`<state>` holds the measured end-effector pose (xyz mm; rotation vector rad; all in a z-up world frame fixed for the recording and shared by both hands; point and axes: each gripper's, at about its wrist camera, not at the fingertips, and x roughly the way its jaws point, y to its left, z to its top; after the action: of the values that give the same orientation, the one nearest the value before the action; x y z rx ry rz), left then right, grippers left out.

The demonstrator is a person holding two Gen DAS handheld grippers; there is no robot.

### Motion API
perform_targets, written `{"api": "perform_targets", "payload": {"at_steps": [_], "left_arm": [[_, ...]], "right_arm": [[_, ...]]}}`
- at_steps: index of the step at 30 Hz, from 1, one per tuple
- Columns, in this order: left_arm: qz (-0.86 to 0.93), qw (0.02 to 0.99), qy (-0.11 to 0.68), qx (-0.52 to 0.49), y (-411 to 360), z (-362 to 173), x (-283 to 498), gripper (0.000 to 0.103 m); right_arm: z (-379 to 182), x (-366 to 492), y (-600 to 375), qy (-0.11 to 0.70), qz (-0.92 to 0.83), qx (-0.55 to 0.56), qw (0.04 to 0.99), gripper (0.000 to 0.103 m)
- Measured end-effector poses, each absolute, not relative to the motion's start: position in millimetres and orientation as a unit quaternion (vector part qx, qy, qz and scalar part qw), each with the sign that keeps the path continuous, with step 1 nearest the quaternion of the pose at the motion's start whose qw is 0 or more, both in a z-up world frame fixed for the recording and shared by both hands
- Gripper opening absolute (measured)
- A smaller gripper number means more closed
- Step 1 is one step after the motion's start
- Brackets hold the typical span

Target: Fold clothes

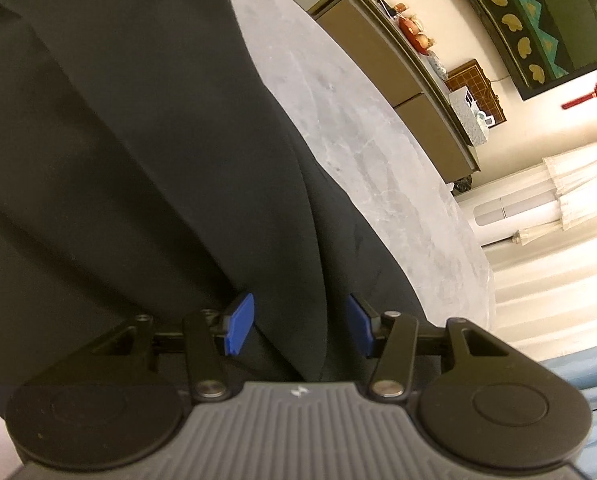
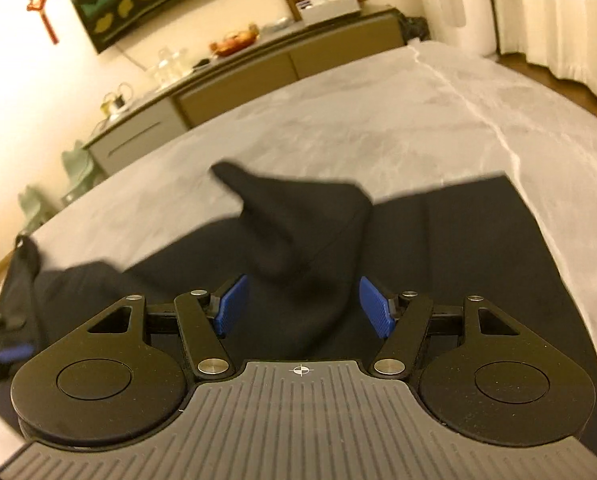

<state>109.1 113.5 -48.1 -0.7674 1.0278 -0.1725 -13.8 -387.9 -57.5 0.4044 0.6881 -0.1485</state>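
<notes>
A black garment (image 1: 118, 160) lies spread on a grey bed cover (image 1: 358, 140), with folded layers overlapping. My left gripper (image 1: 300, 325) is low over it and open; a fold edge runs between the blue pads, which do not press on it. In the right wrist view the black garment (image 2: 438, 248) has a raised, blurred peak of cloth (image 2: 294, 224) standing between the jaws of my right gripper (image 2: 303, 307). Those jaws are open, with the pads clear of the cloth. At the left edge a blue pad (image 2: 14, 353) of the left gripper shows over the cloth.
The grey bed cover (image 2: 378, 120) stretches beyond the garment. A long low sideboard (image 2: 258, 64) with jars, a red dish and a white box stands past the bed's far edge. Pale curtains (image 2: 558, 20) hang on the right, and green stools (image 2: 78, 160) stand on the left.
</notes>
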Motion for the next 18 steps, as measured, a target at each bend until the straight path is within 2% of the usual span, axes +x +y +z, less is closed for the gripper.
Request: {"api": "perform_targets", "payload": {"at_steps": [1, 2, 3, 5, 7, 10, 11, 12, 14, 15, 17, 18], "left_arm": [[-0.08, 0.799, 0.478, -0.354, 113.0, -47.0, 108.3, 0.051], [-0.082, 0.8, 0.478, -0.353, 112.8, -46.6, 108.0, 0.051], [-0.085, 0.8, 0.477, -0.354, 112.5, -46.1, 107.9, 0.051], [-0.087, 0.8, 0.474, -0.357, 114.1, -44.0, 106.1, 0.051], [-0.09, 0.8, 0.469, -0.363, 117.1, -41.3, 102.9, 0.051], [-0.097, 0.802, 0.465, -0.362, 116.9, -38.1, 100.2, 0.051], [-0.098, 0.802, 0.466, -0.361, 114.7, -38.1, 100.8, 0.051], [-0.099, 0.801, 0.468, -0.36, 112.2, -38.9, 101.5, 0.052], [-0.101, 0.798, 0.475, -0.357, 105.5, -42.4, 101.8, 0.052], [-0.102, 0.796, 0.479, -0.356, 102.0, -44.3, 101.8, 0.052], [-0.109, 0.793, 0.487, -0.35, 94.6, -47.6, 98.9, 0.052], [-0.113, 0.793, 0.489, -0.345, 90.8, -48.8, 97.8, 0.052]], "right_arm": [[-62.1, -4.3, -389.1, 0.339, -0.07, 0.195, 0.918, 0.055], [-66.9, 4.2, -390.9, 0.346, -0.064, 0.195, 0.916, 0.026], [-69.9, 10.3, -388.5, 0.35, -0.059, 0.192, 0.915, 0.003], [-59.9, 10.7, -380.3, 0.314, -0.064, 0.16, 0.934, 0.002], [-20.4, -19.0, -365.8, 0.246, -0.081, 0.087, 0.962, 0.002], [23.6, -76.3, -321.9, 0.181, -0.147, -0.12, 0.965, 0.004], [24.1, -86.8, -311.4, 0.18, -0.168, -0.165, 0.955, 0.015], [15.4, -91.6, -304.4, 0.197, -0.178, -0.197, 0.944, 0.05], [-13.4, -96.6, -306.0, 0.237, -0.153, -0.202, 0.938, 0.097], [-28.3, -98.9, -308.1, 0.257, -0.137, -0.2, 0.936, 0.094], [-39.6, -103.7, -328.0, 0.294, -0.126, -0.127, 0.939, 0.083], [-40.6, -107.7, -342.0, 0.305, -0.123, -0.077, 0.941, 0.084]]}}
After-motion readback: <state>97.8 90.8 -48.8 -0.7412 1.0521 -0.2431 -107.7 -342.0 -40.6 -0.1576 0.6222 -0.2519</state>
